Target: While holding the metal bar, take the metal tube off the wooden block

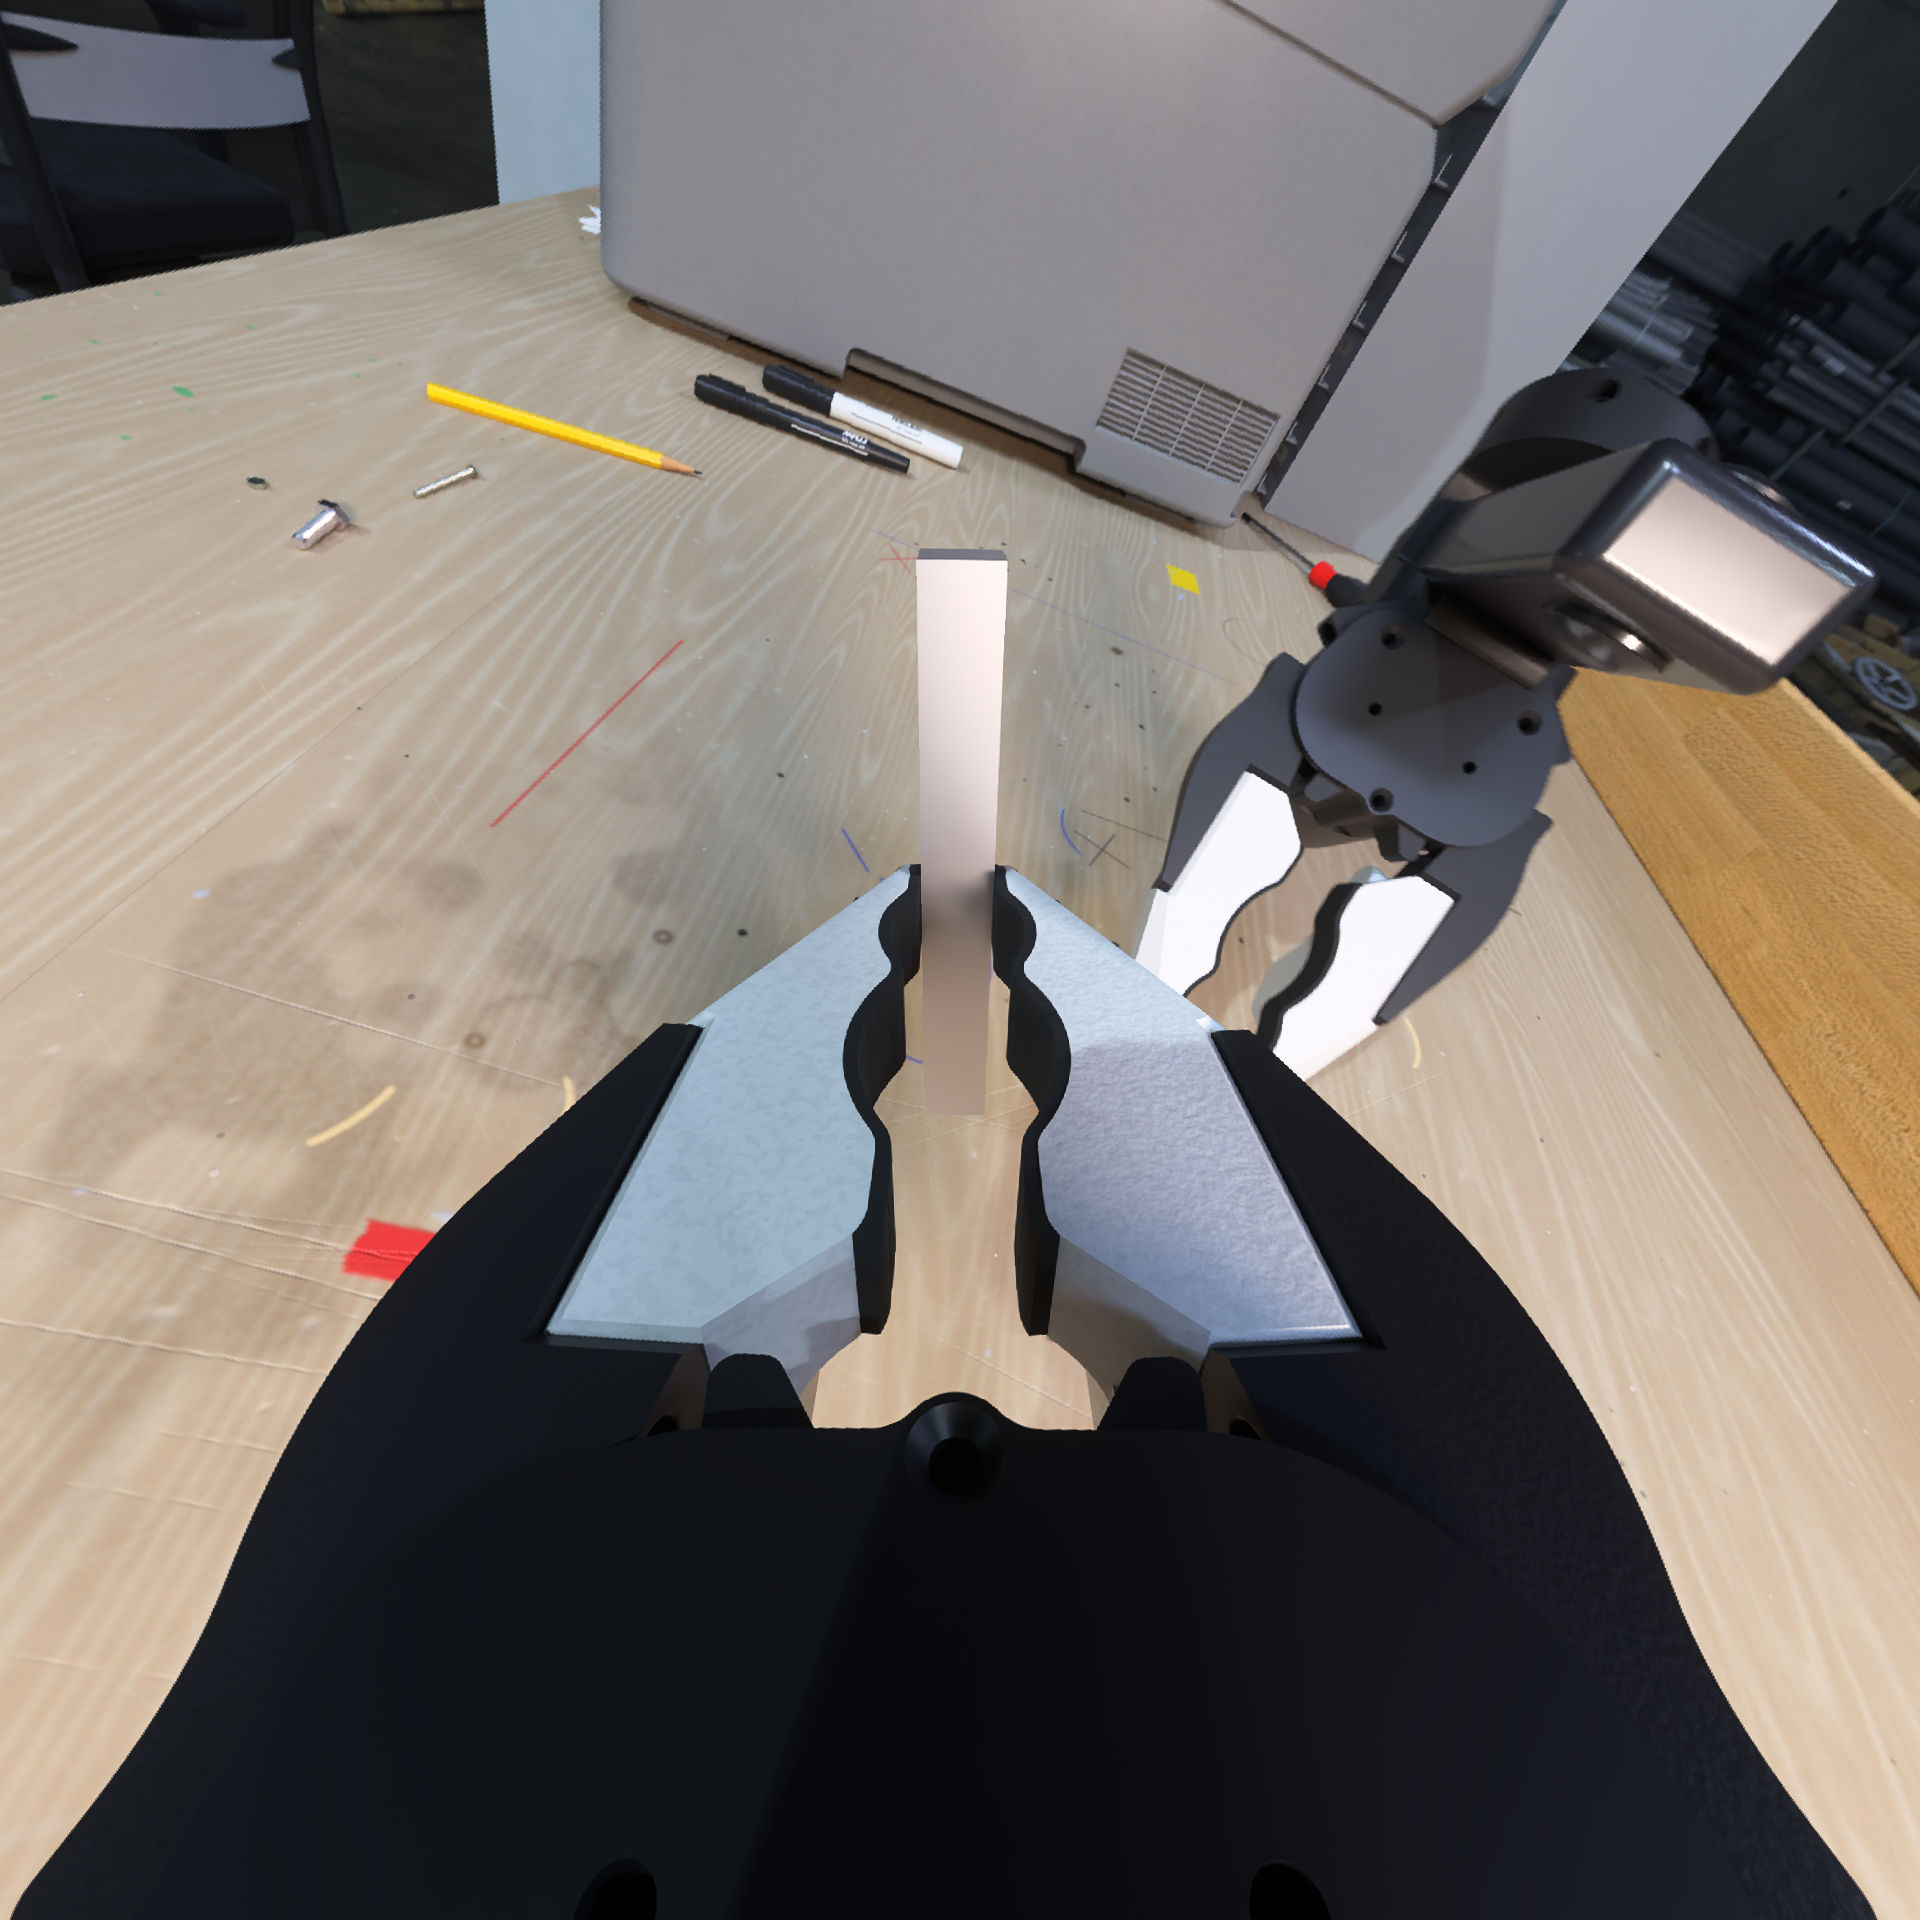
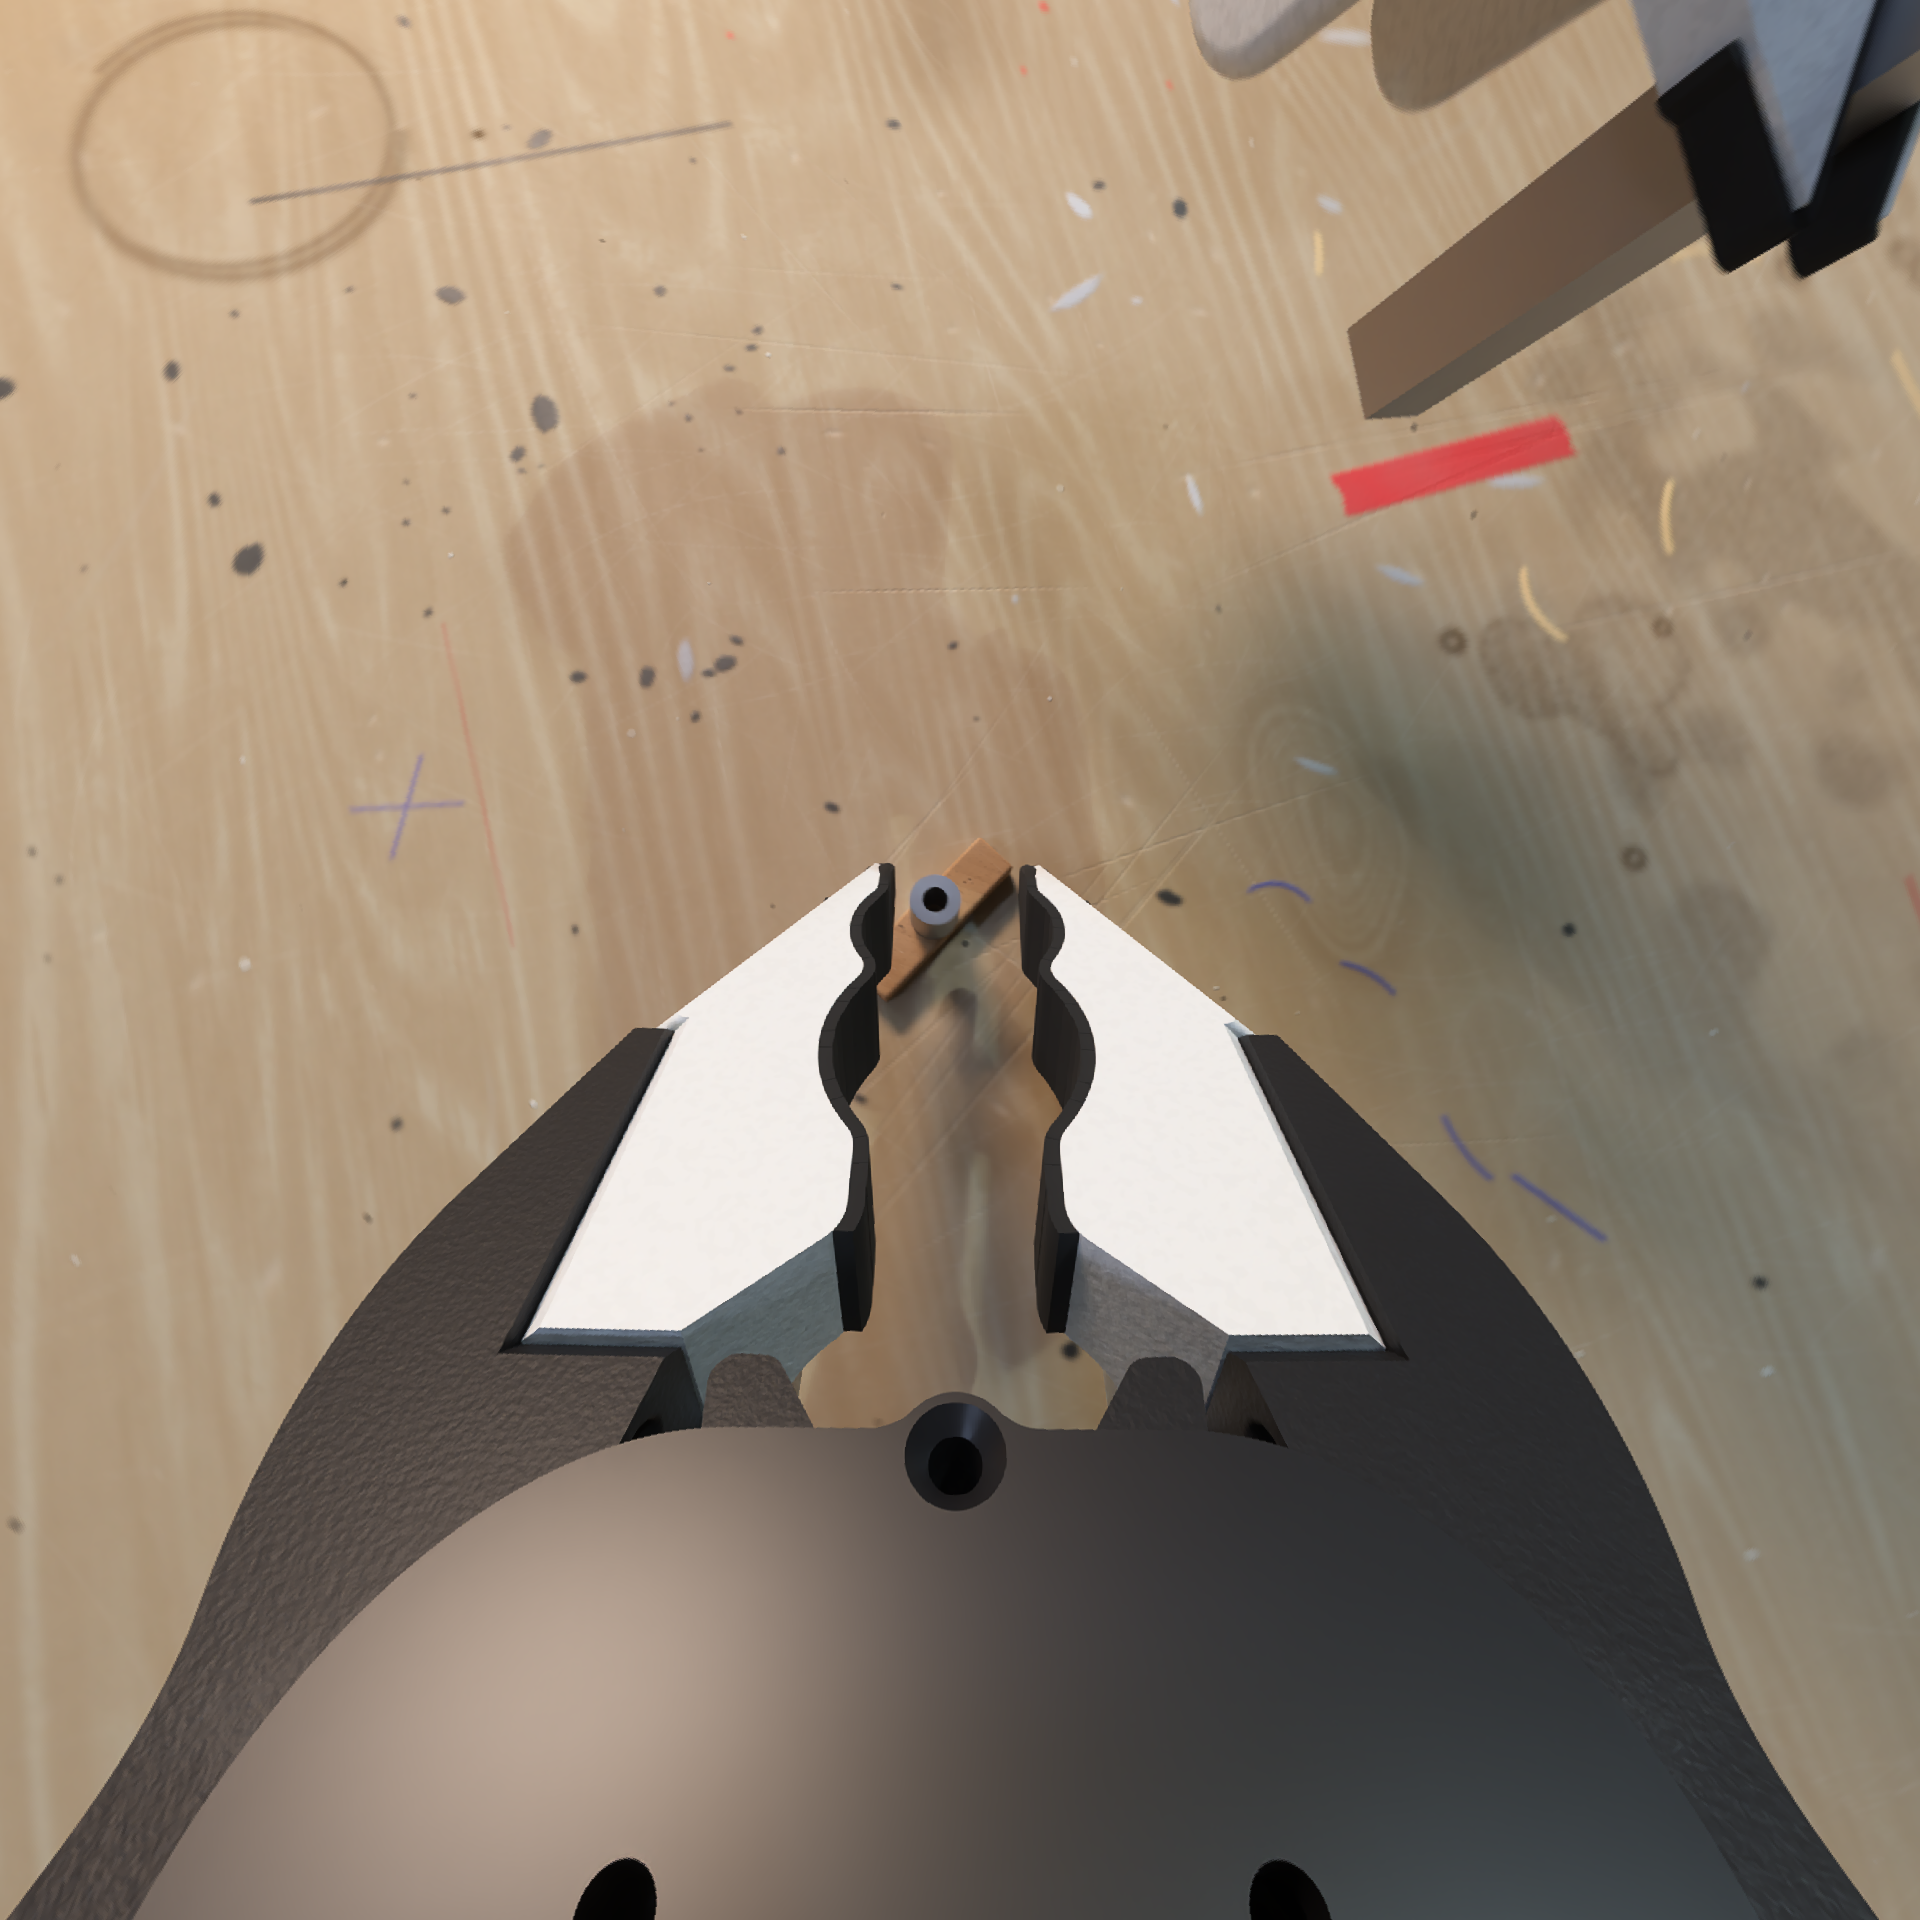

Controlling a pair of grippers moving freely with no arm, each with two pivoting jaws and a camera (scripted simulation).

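I count two markers (image 1: pixel 826 421), one pencil (image 1: pixel 561 428), one metal bar (image 1: pixel 961 810), one metal tube (image 2: pixel 933 902), one wooden block (image 2: pixel 948 914), and my two tongs (image 1: pixel 957 883).

My left gripper (image 1: pixel 958 883) has a broad black matte body with two round holes near its lower edge and a recessed black screw at its centre. Its fingers (image 1: pixel 727 1122) are pale grey, speckled plates edged with wavy black pads. My right gripper (image 2: pixel 956 883) has a dark grey, faintly textured shell, white finger plates (image 2: pixel 717 1143) and the same scalloped black pads.
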